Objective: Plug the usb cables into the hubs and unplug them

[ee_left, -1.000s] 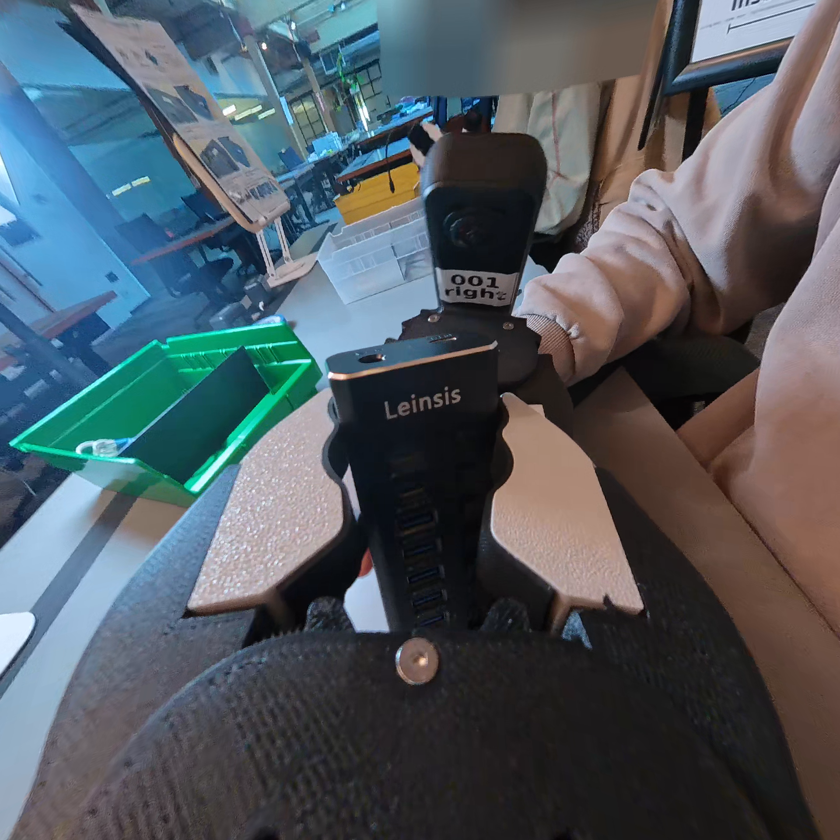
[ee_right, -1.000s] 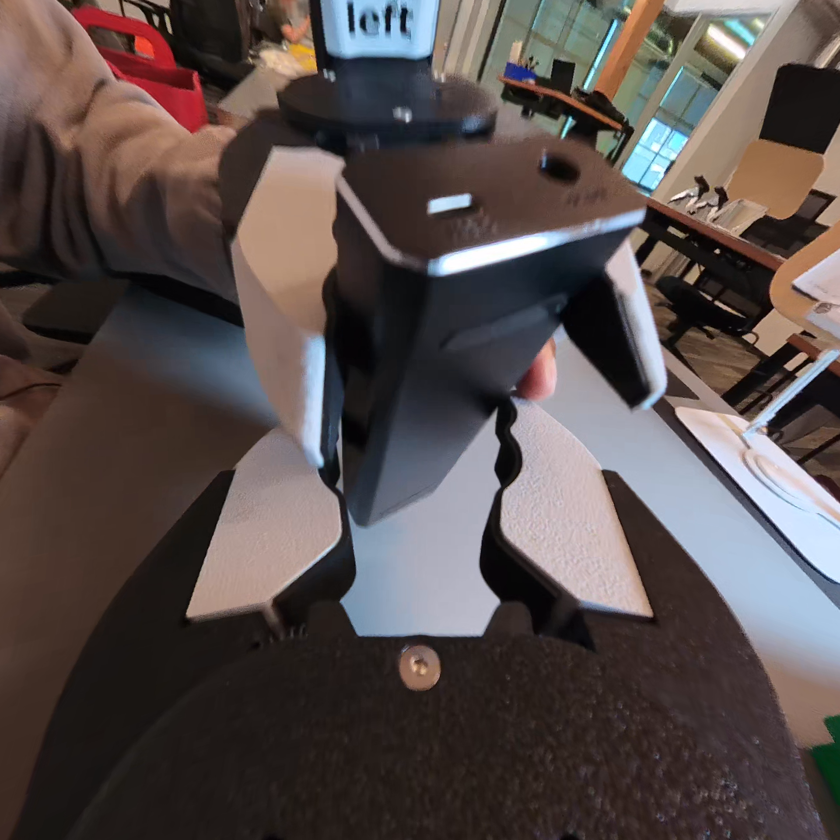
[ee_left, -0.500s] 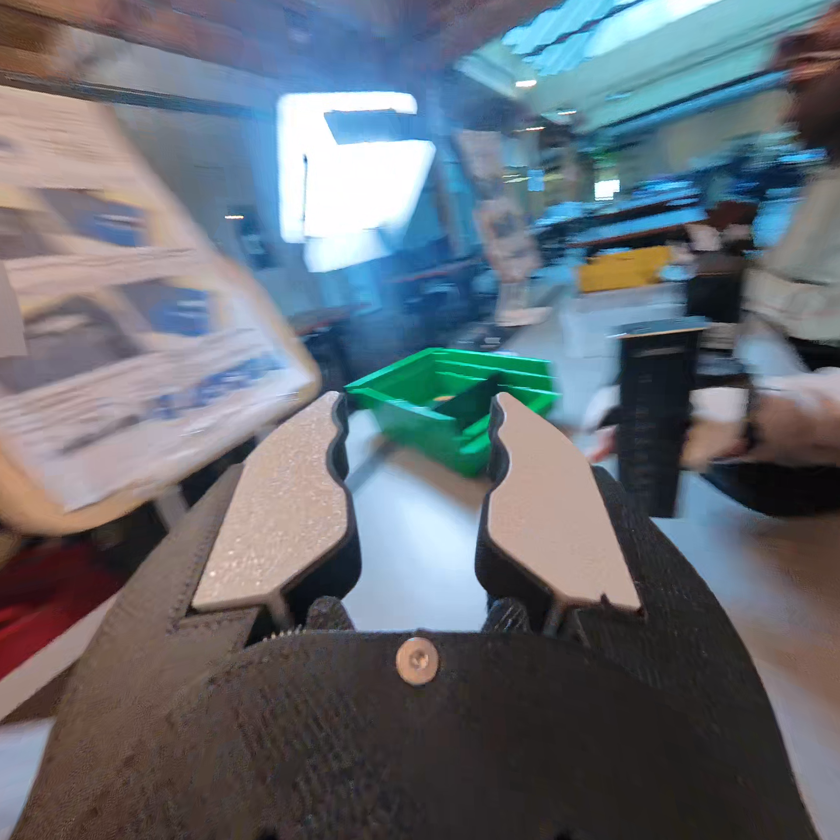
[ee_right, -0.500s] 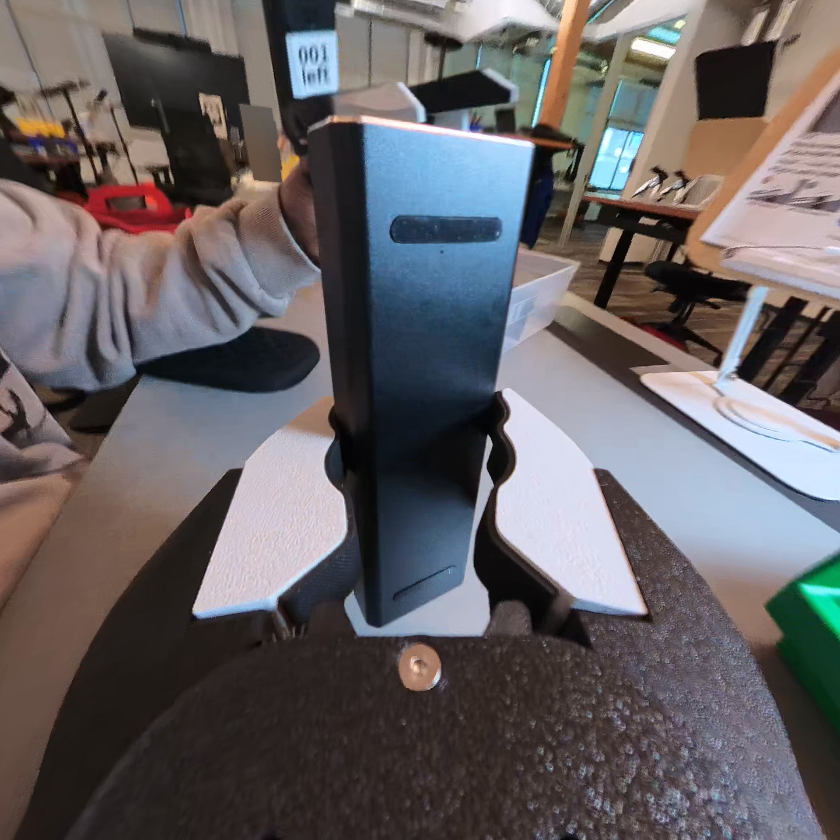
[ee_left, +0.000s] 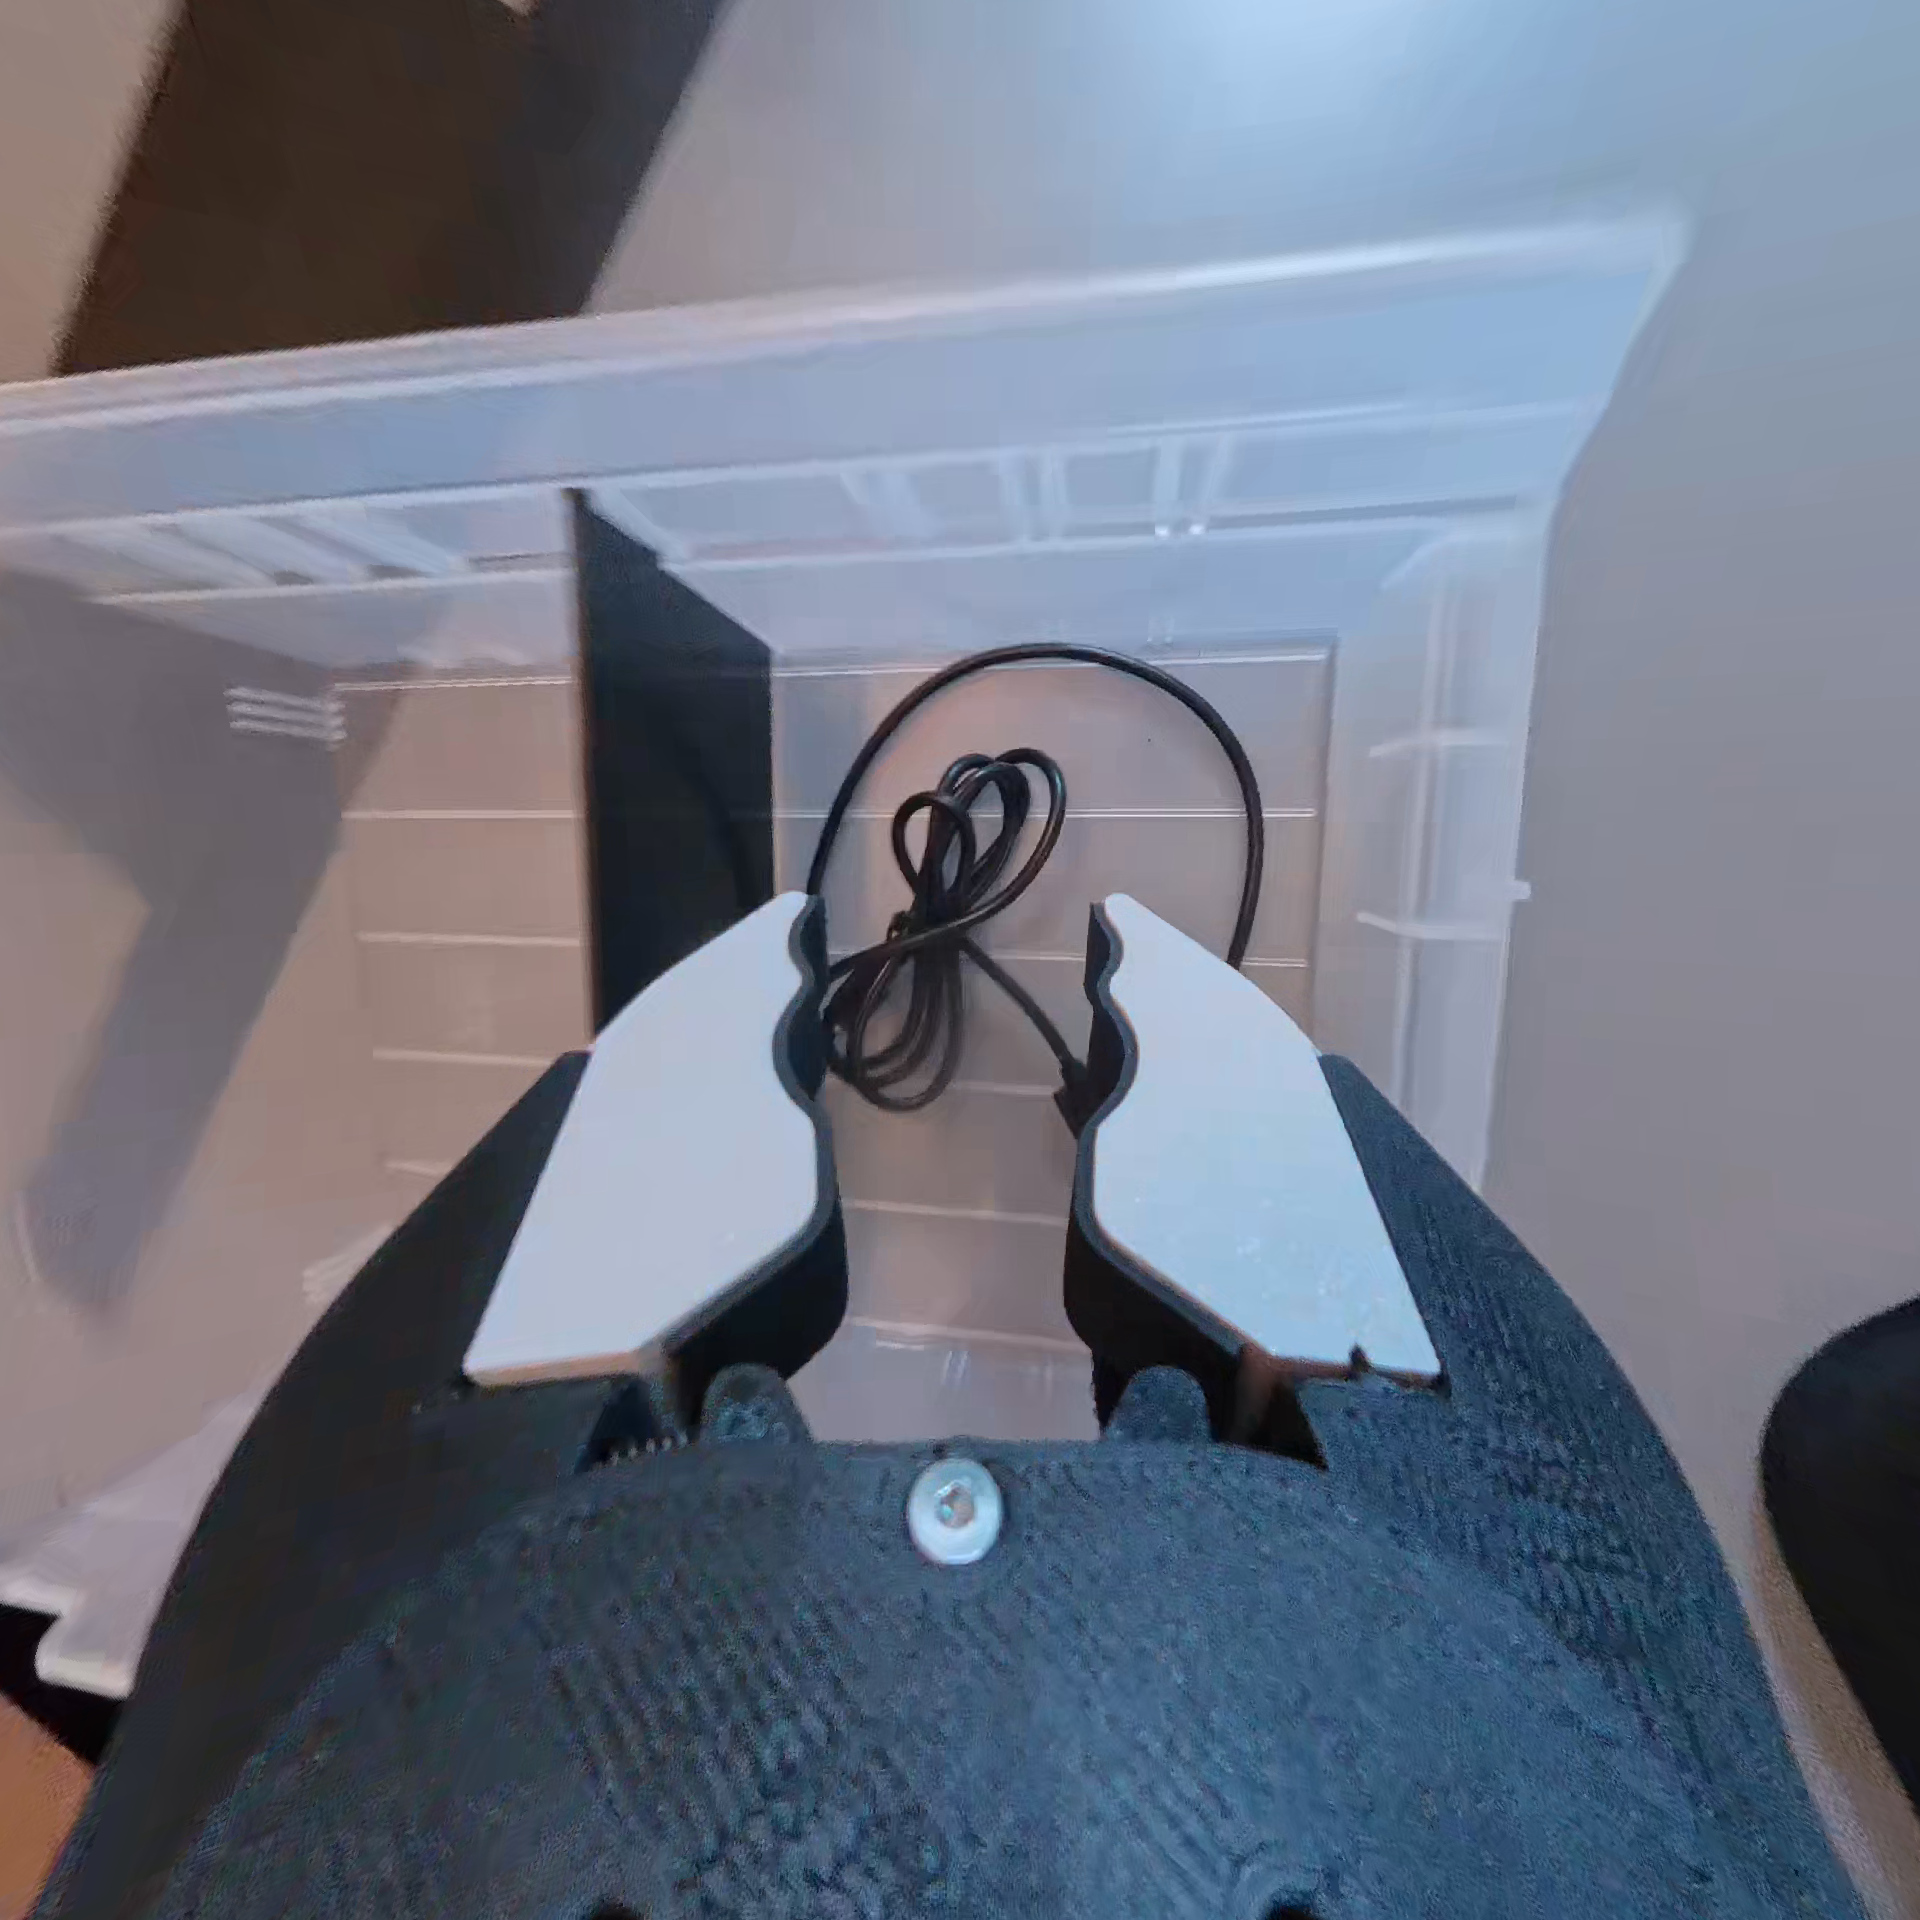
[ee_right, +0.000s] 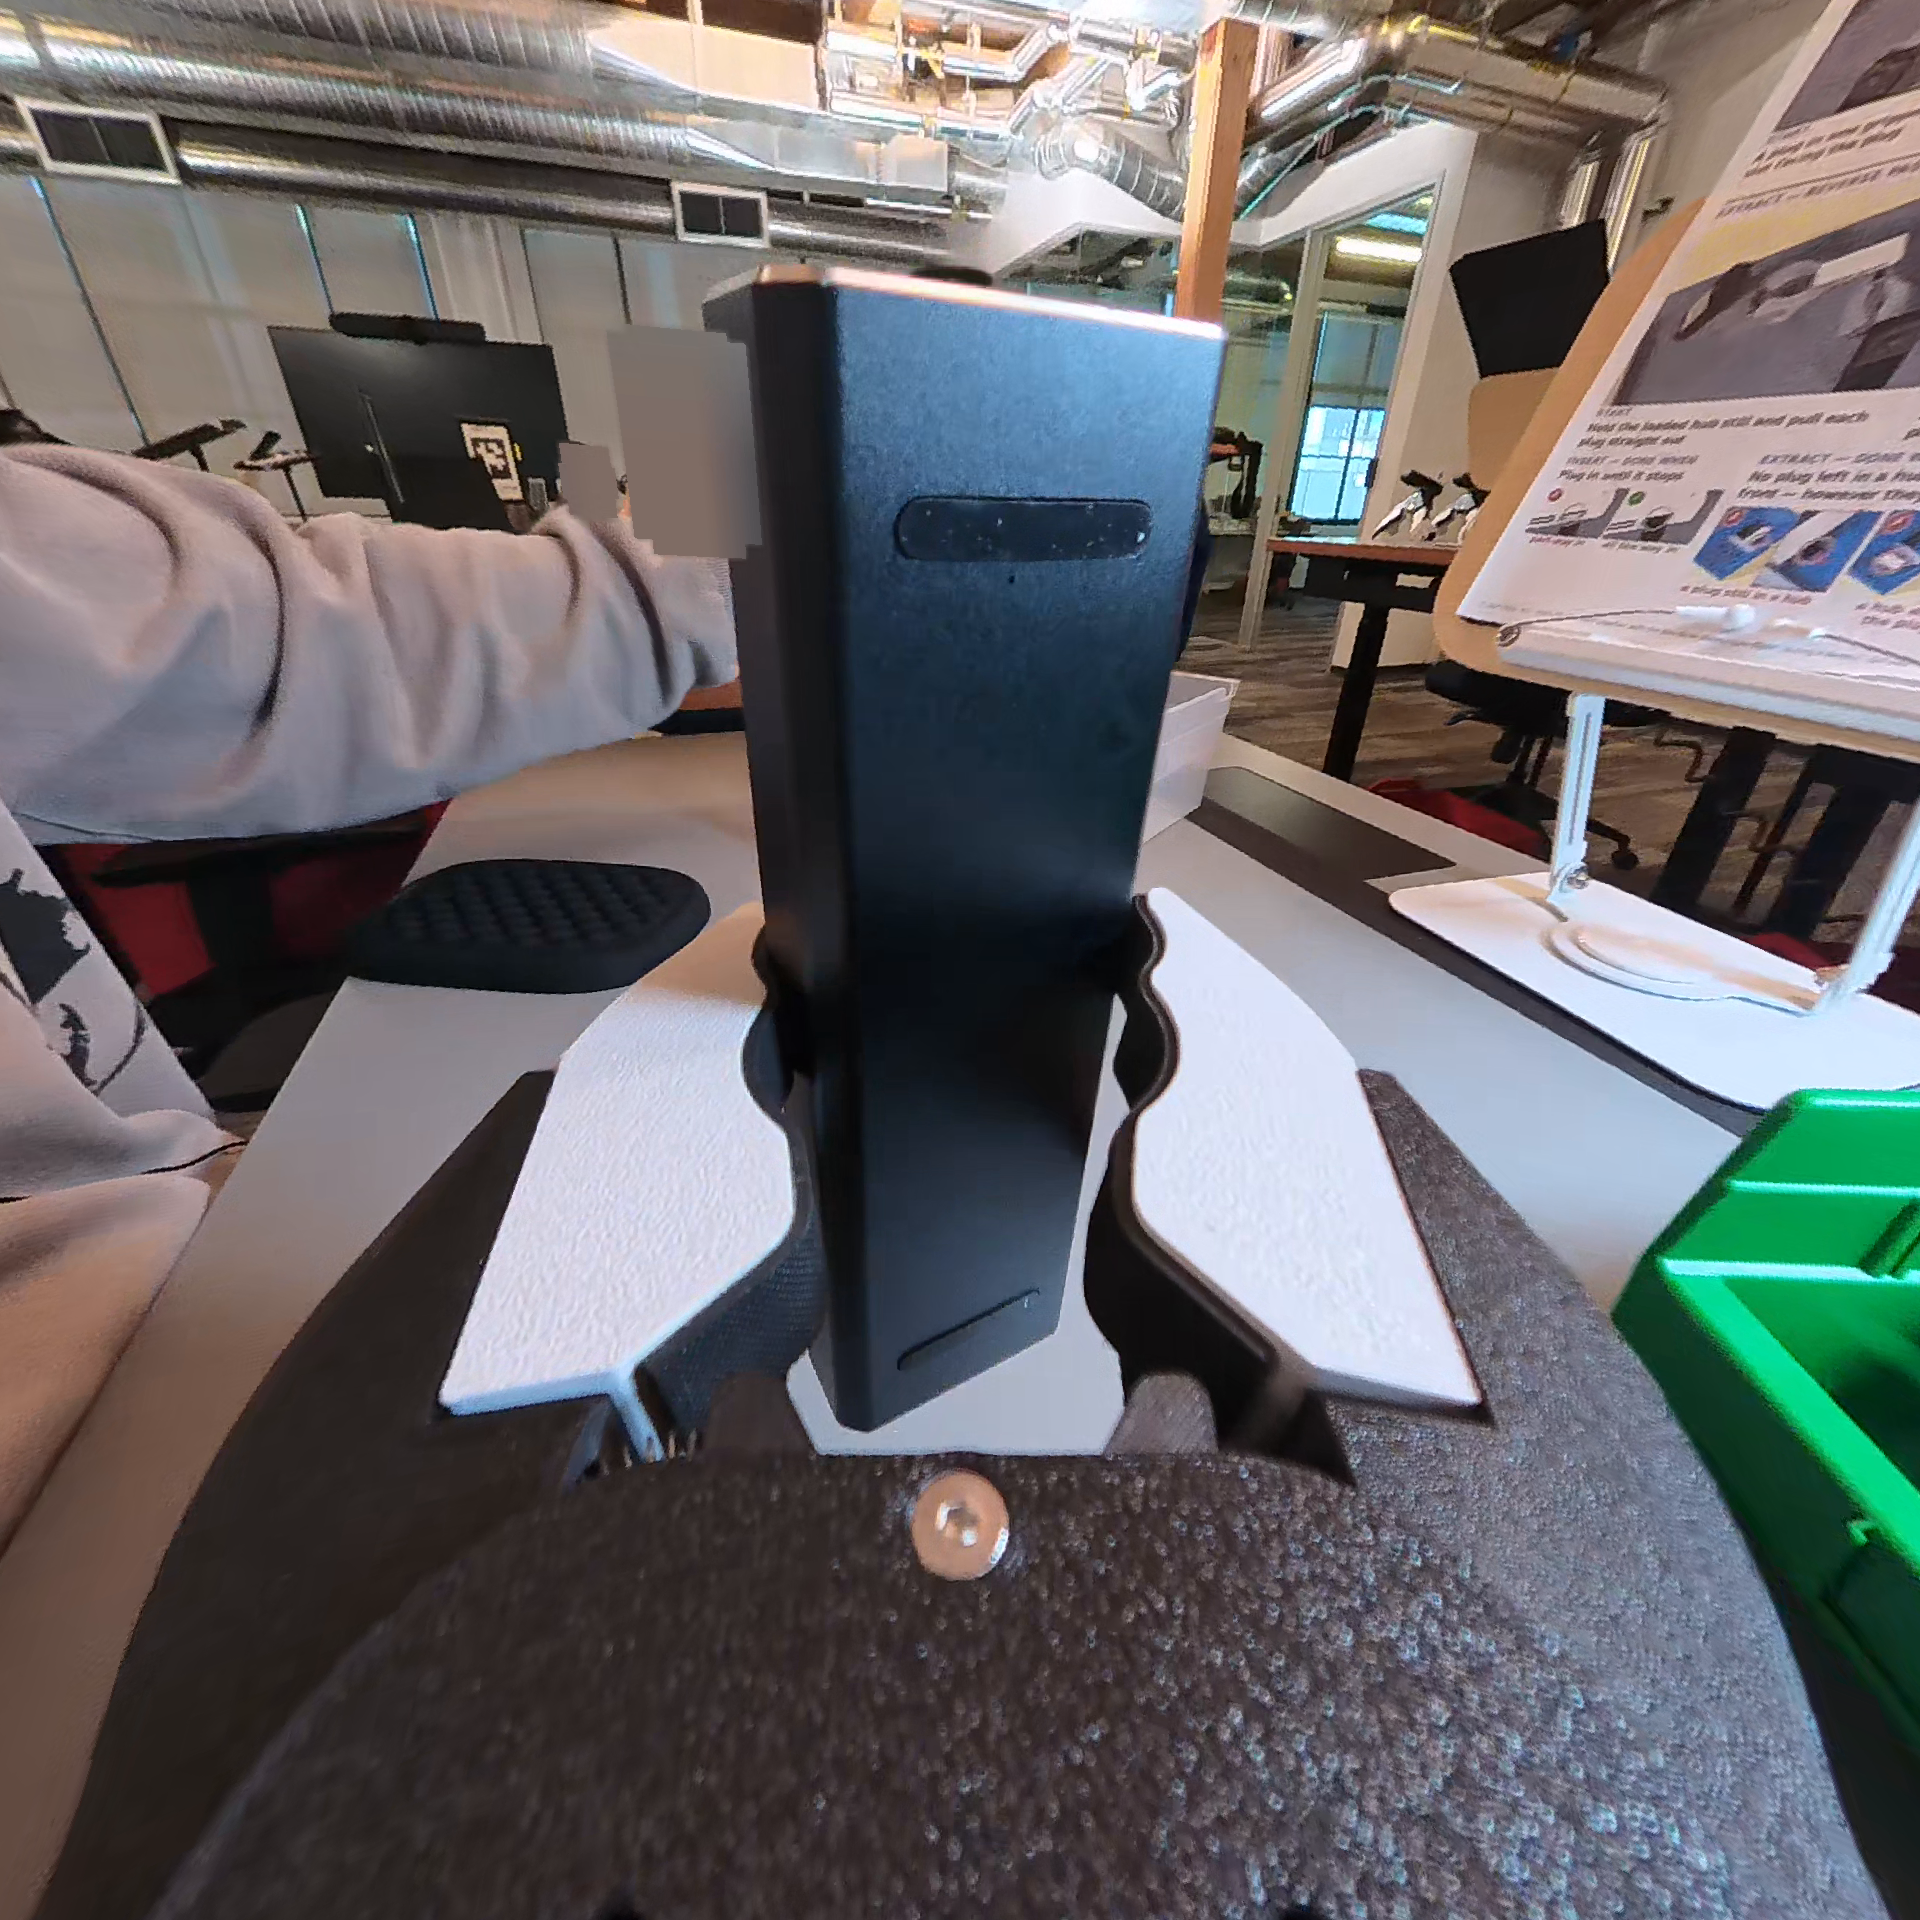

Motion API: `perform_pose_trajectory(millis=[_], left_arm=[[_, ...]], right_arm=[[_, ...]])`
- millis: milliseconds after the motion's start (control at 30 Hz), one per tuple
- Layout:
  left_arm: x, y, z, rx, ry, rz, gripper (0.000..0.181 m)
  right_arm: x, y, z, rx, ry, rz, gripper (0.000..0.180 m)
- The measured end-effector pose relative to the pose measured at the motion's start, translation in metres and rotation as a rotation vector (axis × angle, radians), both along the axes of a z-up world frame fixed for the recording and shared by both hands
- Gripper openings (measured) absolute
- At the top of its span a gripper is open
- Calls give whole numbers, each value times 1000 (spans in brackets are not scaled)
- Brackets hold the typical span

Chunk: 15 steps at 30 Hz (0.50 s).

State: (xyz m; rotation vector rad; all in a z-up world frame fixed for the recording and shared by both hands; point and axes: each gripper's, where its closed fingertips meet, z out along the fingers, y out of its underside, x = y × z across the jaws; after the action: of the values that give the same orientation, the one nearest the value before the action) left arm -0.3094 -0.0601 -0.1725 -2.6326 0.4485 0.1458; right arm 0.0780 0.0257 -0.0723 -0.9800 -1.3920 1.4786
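Note:
In the right wrist view my right gripper (ee_right: 956, 935) is shut on a tall black USB hub (ee_right: 977, 748), held upright over the grey table with its plain back face toward the camera. Its ports are hidden. In the left wrist view my left gripper (ee_left: 954, 920) is open and empty, pointing down into a clear plastic bin (ee_left: 1039, 343). A bundled black USB cable (ee_left: 951, 914) lies on the bin floor just beyond and between the fingertips. One strand runs behind the right finger (ee_left: 1236, 1132).
A black divider panel (ee_left: 665, 769) stands in the clear bin left of the cable. A green bin (ee_right: 1787, 1351) is at the right, an instruction board on a white stand (ee_right: 1714, 416) behind it. A person's sleeved arm (ee_right: 312, 644) reaches across at the left. One gripper's finger ends stand about 40 cm off the other's.
The left gripper let go of the hub, swung away and now points down into the clear bin over the cable. The right gripper took the hub and holds it upright.

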Motion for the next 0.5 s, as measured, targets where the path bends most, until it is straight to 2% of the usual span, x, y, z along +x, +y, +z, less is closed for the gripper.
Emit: perform_pose_trajectory(millis=[133,233,333,433,500], left_arm=[[-7,5,-41,-188,163,-33,45],[-15,5,-46,-227,268,-58,21],[-10,11,-12,-102,233,-43,15],[6,17,51,123,150,-32,13],[29,21,100,306,22,-38,13]], right_arm=[[0,1,-3,-15,-7,3,61],[3,3,-3,-13,-9,-6,61],[5,6,-2,-19,-3,-8,61],[5,7,-2,-30,-1,-5,61],[4,7,-3,-37,-5,3,61]])
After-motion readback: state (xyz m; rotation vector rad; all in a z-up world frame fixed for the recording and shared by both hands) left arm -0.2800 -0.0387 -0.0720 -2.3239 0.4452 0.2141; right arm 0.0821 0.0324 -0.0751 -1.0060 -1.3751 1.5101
